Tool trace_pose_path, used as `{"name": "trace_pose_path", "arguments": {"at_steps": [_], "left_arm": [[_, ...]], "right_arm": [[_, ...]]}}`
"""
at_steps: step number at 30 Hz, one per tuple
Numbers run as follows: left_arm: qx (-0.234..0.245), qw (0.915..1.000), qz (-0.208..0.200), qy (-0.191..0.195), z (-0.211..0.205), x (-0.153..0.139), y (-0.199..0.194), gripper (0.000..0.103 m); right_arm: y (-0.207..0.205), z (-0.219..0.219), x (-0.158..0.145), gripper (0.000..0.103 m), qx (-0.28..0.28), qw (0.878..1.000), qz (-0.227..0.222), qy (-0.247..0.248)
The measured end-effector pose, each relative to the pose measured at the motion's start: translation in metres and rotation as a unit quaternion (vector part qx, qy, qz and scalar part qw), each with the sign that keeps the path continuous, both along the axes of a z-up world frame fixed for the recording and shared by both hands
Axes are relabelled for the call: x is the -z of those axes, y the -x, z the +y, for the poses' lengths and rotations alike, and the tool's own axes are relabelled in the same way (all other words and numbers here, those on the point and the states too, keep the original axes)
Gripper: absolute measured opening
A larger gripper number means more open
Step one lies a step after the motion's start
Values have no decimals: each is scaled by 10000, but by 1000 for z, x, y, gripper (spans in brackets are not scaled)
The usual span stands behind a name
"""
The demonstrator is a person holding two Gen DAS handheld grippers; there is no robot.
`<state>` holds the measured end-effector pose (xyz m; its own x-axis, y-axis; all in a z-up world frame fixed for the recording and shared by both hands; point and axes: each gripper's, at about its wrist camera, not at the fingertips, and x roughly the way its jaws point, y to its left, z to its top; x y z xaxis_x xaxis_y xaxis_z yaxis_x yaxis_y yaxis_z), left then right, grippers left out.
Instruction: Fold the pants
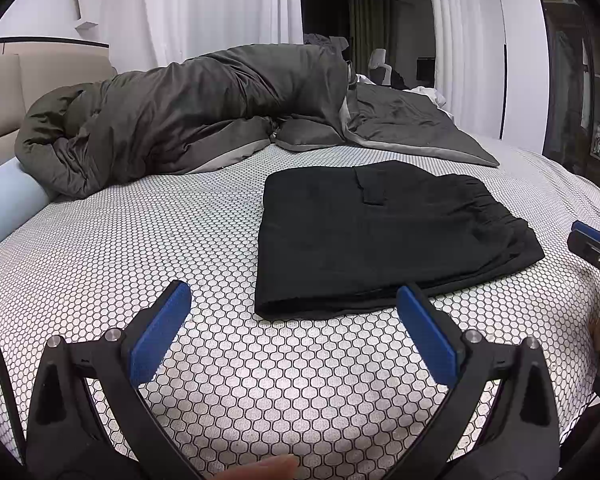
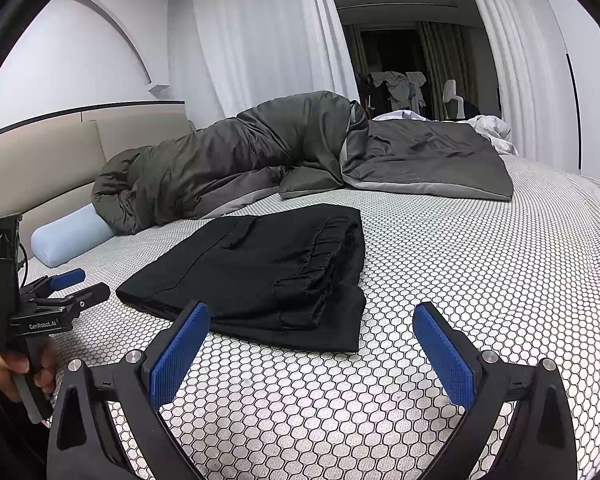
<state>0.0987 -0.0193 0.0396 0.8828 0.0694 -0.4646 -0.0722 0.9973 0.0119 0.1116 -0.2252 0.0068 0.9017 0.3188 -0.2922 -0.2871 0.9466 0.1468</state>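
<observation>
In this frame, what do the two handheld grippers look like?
Both are black plastic with two splayed fingers carrying textured blue pads and silver pivot bolts. The left gripper, seen from the right wrist, has white "GenRobot.AI" lettering, a black cable and a pistol-style handle. The right gripper matches it.

**Cloth, plastic and a little metal**

I see the pants (image 1: 380, 236) as matt black woven cloth, the gathered waistband (image 2: 332, 256) puckered. The bed sheet (image 1: 140, 248) under them is matt white fabric printed with dark hexagons. My left gripper (image 1: 294, 332) and right gripper (image 2: 312, 352) have matt black plastic frames, rough-textured blue pads (image 2: 176, 356) and shiny metal pins (image 1: 112, 335). The grey duvet (image 2: 220, 160) has a faint satin sheen.
</observation>
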Motion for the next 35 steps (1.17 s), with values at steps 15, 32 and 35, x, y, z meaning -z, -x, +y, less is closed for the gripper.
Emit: {"name": "trace_pose_path", "arguments": {"at_steps": [15, 32, 35], "left_arm": [[30, 10000, -4, -9, 0, 1, 0, 102], [23, 10000, 2, -6, 1, 2, 0, 102], [27, 10000, 9, -5, 2, 1, 0, 102]], "right_arm": [[0, -1, 1, 103, -6, 10000, 1, 7], [0, -5, 3, 103, -29, 10000, 7, 14], [1, -5, 3, 103, -34, 10000, 8, 18]]}}
